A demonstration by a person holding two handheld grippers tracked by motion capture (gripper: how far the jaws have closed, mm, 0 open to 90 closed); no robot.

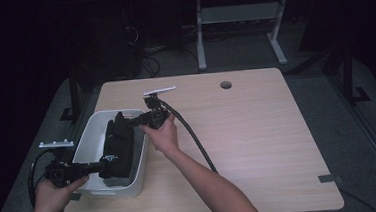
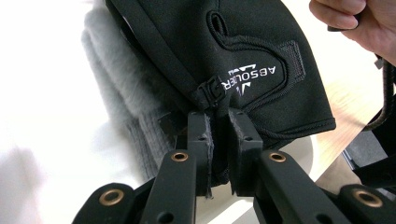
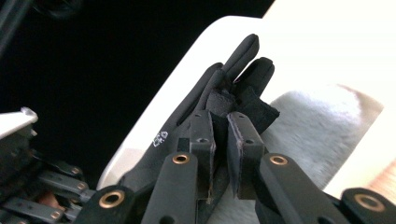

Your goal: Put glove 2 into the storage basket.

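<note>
Black glove (image 1: pixel 117 147) over white bin (image 1: pixel 89 138), pinched by left tool (image 1: pixel 101 167), right tool (image 1: pixel 136 121)

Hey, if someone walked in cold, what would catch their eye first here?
A black glove stretched over a white tub at the table's left edge, pinched at each end by the left claw and the right claw. Grey fleece lies beneath it in the tub.

One black glove (image 1: pixel 117 146), one white bin (image 1: pixel 89 140), one grey cloth (image 2: pixel 126 88), two claws.
</note>
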